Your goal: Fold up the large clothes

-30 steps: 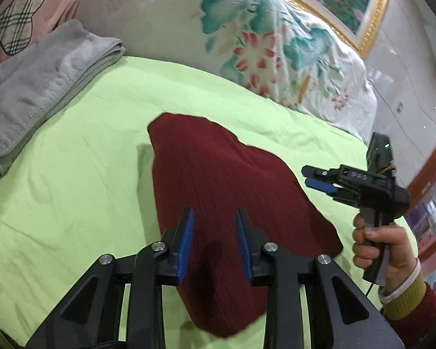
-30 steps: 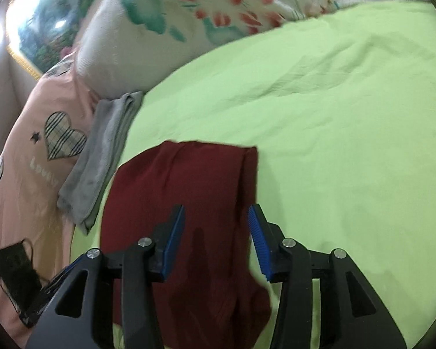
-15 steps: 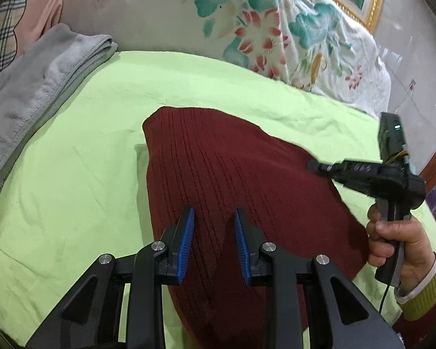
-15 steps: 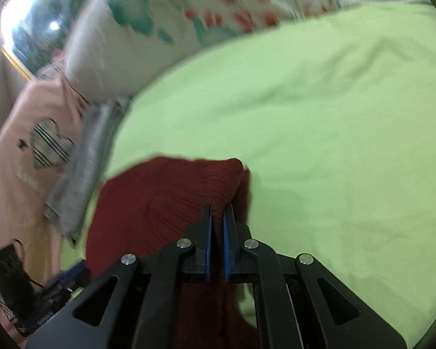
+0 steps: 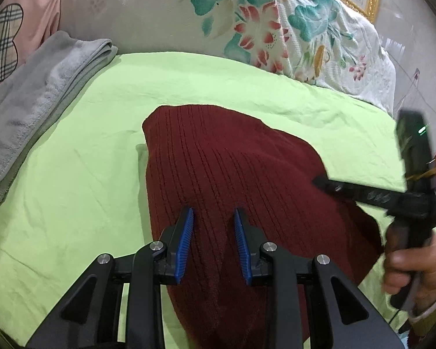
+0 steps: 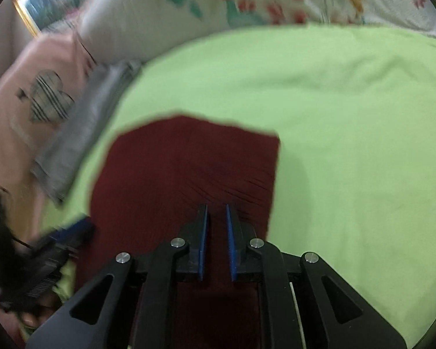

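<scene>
Left gripper (image 5: 213, 224): jaws apart, nothing between them, hovering low over near part of dark red sweater (image 5: 232, 180), pointing toward pillows. Right gripper (image 6: 216, 224): jaws narrowly parted, small gap showing, no cloth visibly pinched; poised over sweater's right side, level, reaching in from the right. Right hand (image 5: 409, 267) wrapped around its handle. Sweater lies folded on green sheet (image 5: 72, 203). Grey towel (image 5: 40, 96) folded at left edge. Floral pillow (image 5: 247, 20) behind.
</scene>
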